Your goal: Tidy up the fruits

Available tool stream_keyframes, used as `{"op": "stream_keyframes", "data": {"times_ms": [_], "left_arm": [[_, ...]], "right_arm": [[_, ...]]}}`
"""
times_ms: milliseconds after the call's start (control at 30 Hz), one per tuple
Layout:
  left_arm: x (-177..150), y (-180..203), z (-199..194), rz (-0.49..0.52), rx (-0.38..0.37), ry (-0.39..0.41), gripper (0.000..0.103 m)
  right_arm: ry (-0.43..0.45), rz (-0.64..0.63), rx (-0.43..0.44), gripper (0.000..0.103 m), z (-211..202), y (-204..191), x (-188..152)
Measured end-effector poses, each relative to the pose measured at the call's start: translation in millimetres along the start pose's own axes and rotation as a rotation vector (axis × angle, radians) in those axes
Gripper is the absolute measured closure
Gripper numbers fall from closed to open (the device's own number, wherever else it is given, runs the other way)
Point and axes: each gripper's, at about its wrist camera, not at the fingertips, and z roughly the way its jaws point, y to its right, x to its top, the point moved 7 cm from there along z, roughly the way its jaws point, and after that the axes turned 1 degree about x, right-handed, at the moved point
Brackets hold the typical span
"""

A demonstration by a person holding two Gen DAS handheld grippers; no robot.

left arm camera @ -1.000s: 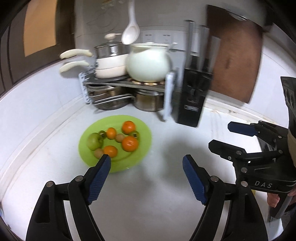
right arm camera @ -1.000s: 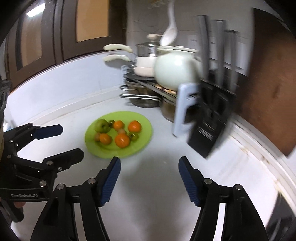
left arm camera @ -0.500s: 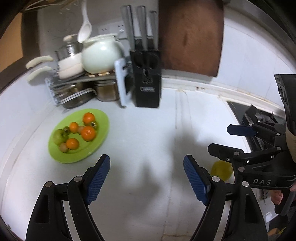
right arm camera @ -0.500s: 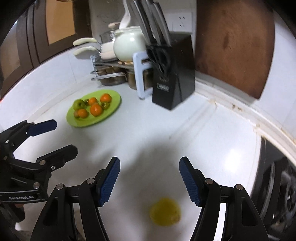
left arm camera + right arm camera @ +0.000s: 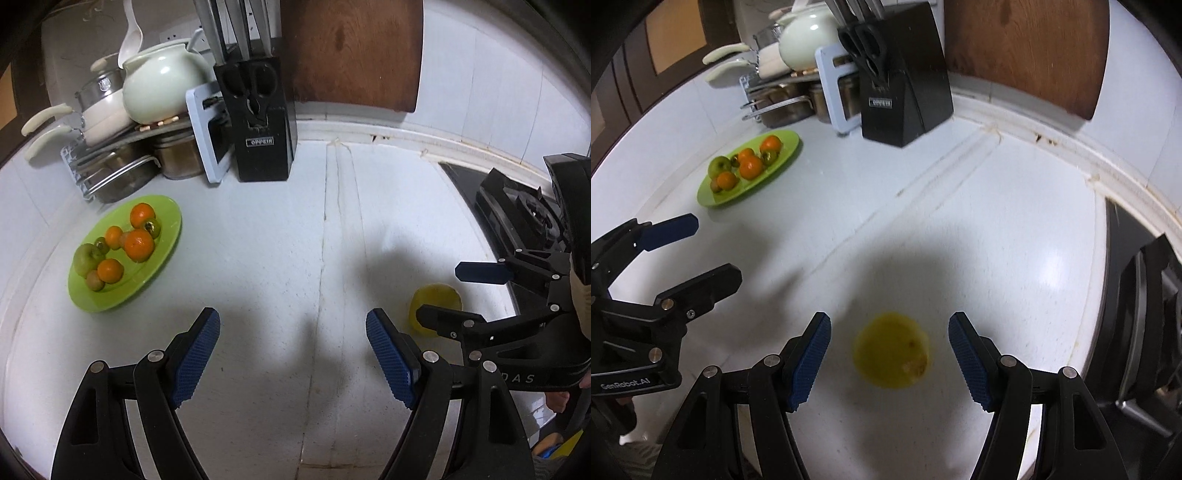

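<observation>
Both grippers swung away from the lime-green plastic plate of fruit [image 5: 162, 258], now off to the left; round yellow fruit [image 5: 891, 350] came into view. It now sits between the right gripper [image 5: 889, 356] pads, untouched.

Counter [image 5: 1015, 229]: white, stone-like, smooth, faint sheen. Left gripper [image 5: 293, 354] and right gripper [image 5: 888, 354]: matt black plastic fingers, blue cross-hatched rubbery pads, bright metal rivets. Yellow fruit [image 5: 891, 350] between the right fingers: dull, pitted skin. Far beyond the fingers: glossy green plastic-looking plate [image 5: 162, 258], matt black knife block [image 5: 263, 147], glazed ceramic pot [image 5: 162, 88], steel pans [image 5: 122, 173], worn brown wooden board [image 5: 354, 51].
</observation>
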Motion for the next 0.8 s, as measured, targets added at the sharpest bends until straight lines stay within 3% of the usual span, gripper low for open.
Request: {"op": "stream_keyframes", "data": {"times_ms": [333, 500, 800], "left_arm": [[-13, 0, 20, -0.008, 0.019, -0.06, 0.022], [-16, -2, 21, -0.011, 0.025, -0.07, 0.022], [-15, -6, 19, -0.017, 0.027, -0.063, 0.022]], "right_arm": [[-0.058, 0.018, 0.015, 0.036, 17, 3, -15], [-0.066, 0.005, 0.018, 0.051, 20, 1, -16], [-0.051, -0.008, 0.025, 0.052, 19, -3, -13]]}}
